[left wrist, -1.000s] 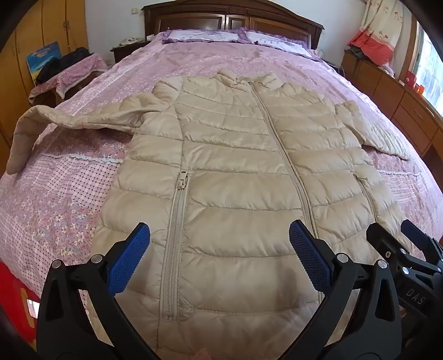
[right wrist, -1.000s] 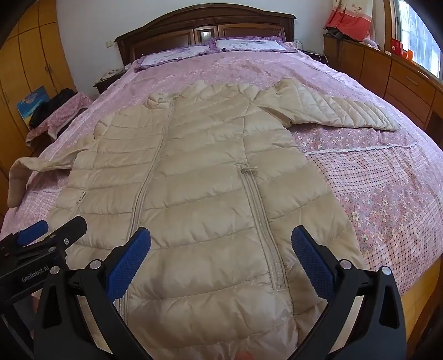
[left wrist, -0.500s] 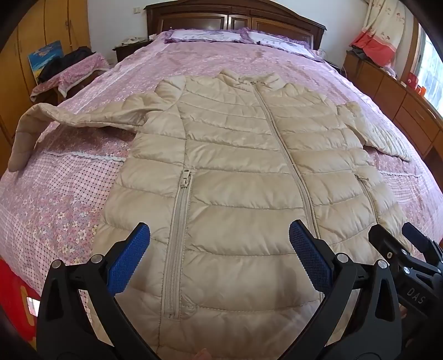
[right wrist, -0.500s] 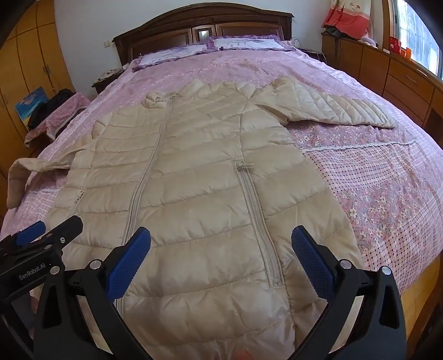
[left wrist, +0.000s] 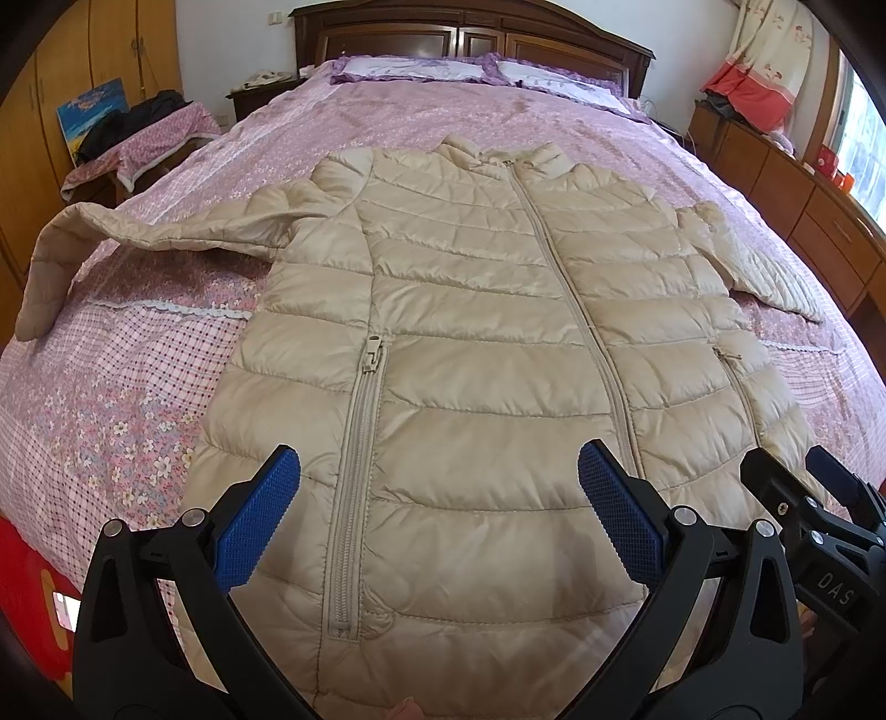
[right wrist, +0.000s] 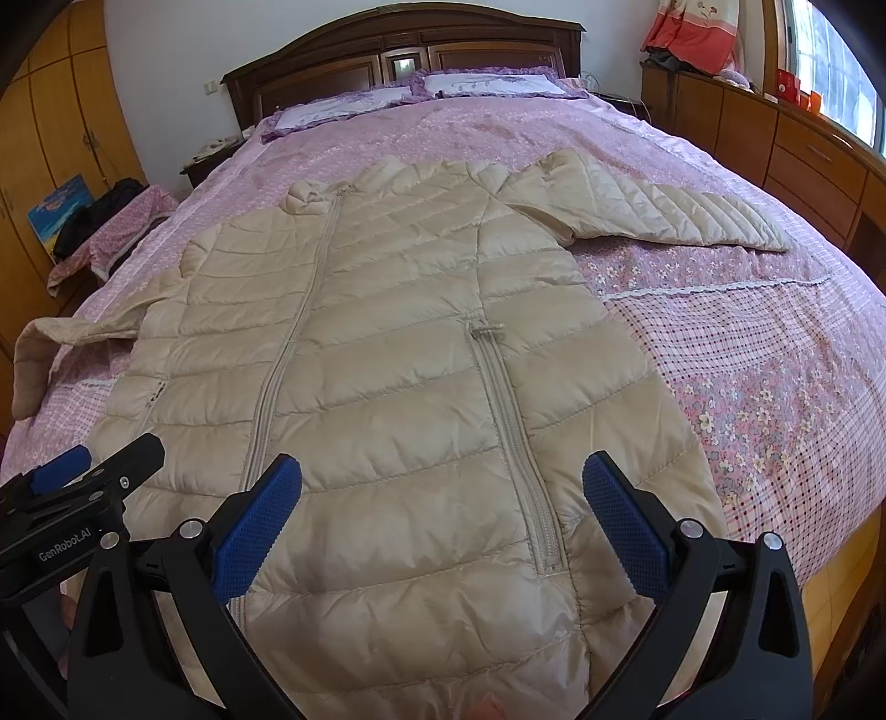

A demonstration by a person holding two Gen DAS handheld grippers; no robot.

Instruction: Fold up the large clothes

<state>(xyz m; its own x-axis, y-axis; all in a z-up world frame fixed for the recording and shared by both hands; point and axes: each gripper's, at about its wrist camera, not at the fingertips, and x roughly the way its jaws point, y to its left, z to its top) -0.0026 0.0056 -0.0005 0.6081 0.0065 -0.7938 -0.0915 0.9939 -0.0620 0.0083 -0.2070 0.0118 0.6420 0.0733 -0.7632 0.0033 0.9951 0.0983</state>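
Observation:
A beige quilted puffer jacket lies flat, front up and zipped, on the pink bed, with both sleeves spread out to the sides; it also shows in the right wrist view. My left gripper is open and empty above the jacket's hem, left of the centre zipper. My right gripper is open and empty above the hem at the jacket's right side. Each gripper shows at the edge of the other's view, the right one and the left one.
The bed has a pink floral and checked cover, pillows and a dark wooden headboard. Wooden drawers run along the right. A cloth-covered side table and wardrobes stand on the left.
Both grippers have pulled back slightly toward the foot of the bed and stay open. The jacket has not moved.

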